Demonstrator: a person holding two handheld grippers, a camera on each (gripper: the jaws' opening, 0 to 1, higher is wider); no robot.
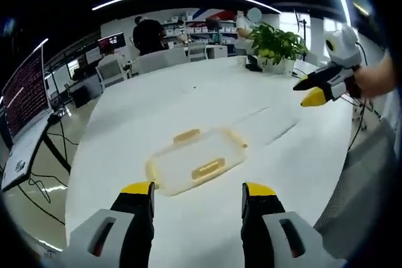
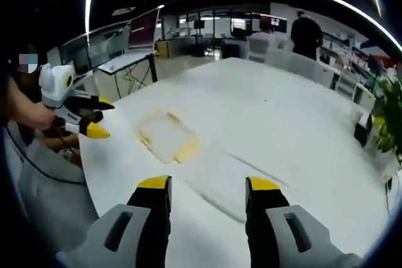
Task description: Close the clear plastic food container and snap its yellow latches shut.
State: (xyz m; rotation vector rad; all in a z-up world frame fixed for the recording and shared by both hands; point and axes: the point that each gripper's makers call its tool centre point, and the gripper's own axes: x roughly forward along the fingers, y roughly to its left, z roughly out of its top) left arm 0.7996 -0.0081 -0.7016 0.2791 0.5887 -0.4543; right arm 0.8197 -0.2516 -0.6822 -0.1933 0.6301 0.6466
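A clear plastic food container [image 1: 195, 160] with yellow latches lies flat on the white table [image 1: 188, 98], just beyond my left gripper [image 1: 198, 191], which is open and empty above the near table edge. In the right gripper view the same container [image 2: 164, 135] sits left of centre, well ahead of my right gripper [image 2: 207, 187], also open and empty. The right gripper [image 1: 314, 89] comes into the left gripper view at the far right, held by a hand. The left gripper [image 2: 94, 117] shows at the left of the right gripper view, above the table edge.
A potted green plant [image 1: 276, 45] stands at the far end of the table [image 2: 282, 130]. Office chairs, desks with monitors [image 1: 25, 92] and seated people surround the table. A laptop stand [image 2: 135, 45] is beyond the table's far left side.
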